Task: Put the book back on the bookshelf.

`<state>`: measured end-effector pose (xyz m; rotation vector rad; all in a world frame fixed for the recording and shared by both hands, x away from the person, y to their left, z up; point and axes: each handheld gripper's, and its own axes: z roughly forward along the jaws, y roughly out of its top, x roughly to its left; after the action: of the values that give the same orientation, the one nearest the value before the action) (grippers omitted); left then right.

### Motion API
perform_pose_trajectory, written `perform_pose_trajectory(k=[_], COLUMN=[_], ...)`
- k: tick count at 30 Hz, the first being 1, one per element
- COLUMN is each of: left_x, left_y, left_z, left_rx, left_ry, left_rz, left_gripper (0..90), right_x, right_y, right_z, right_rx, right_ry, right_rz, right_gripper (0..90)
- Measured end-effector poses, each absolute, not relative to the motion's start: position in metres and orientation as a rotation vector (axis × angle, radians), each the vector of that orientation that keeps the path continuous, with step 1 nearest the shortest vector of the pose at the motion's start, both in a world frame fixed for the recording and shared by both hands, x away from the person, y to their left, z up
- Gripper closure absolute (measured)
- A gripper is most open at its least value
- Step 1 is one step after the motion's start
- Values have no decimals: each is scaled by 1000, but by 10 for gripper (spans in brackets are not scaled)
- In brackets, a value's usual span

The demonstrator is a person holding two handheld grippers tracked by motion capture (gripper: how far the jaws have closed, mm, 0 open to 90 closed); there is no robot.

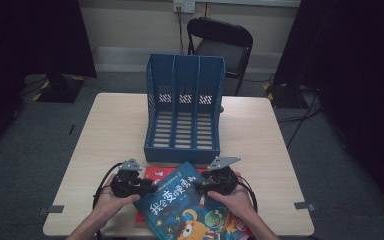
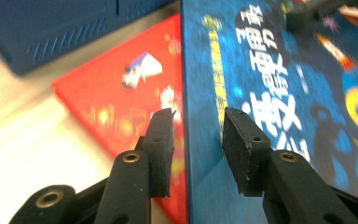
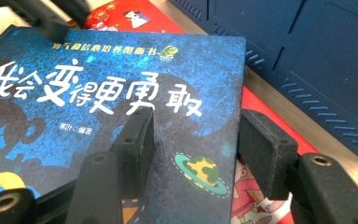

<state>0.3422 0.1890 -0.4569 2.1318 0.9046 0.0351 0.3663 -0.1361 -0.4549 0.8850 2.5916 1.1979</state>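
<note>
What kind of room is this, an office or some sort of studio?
Probably a recording studio or lab rather than an office: black curtains hang at both sides, cables trail over the grey carpet, and one pale wooden table stands alone with a black folding chair behind it.

The high view looks forward and down on the counter (image 1: 115, 125) from far, while both gripper views look closely at the same blue book (image 1: 190, 207).

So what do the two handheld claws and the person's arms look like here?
Both are black. The left claw and right claw each carry a grey three-cornered plate on top and trail a black cable looping toward the table edge. In the gripper views, the jaws are matte black arms with round metal-ringed holes, ending in flat rectangular pads. The forearms are bare, with no sleeves visible.
</note>
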Motion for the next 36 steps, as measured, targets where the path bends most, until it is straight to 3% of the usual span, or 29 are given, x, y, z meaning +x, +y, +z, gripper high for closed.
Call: perform_pose_trajectory(k=[17, 36], left_x=[305, 331], left_y=[231, 214], left_z=[-461, -460], left_rx=[2113, 2121], left_ry=[917, 932], left_rz=[18, 80], left_gripper=[641, 666], right_x=[366, 353], right_y=[-136, -150], right_z=[-455, -451], right_rx=[895, 932], right_ry=[2592, 2526], right_rz=[1193, 1127], right_gripper=[465, 462])
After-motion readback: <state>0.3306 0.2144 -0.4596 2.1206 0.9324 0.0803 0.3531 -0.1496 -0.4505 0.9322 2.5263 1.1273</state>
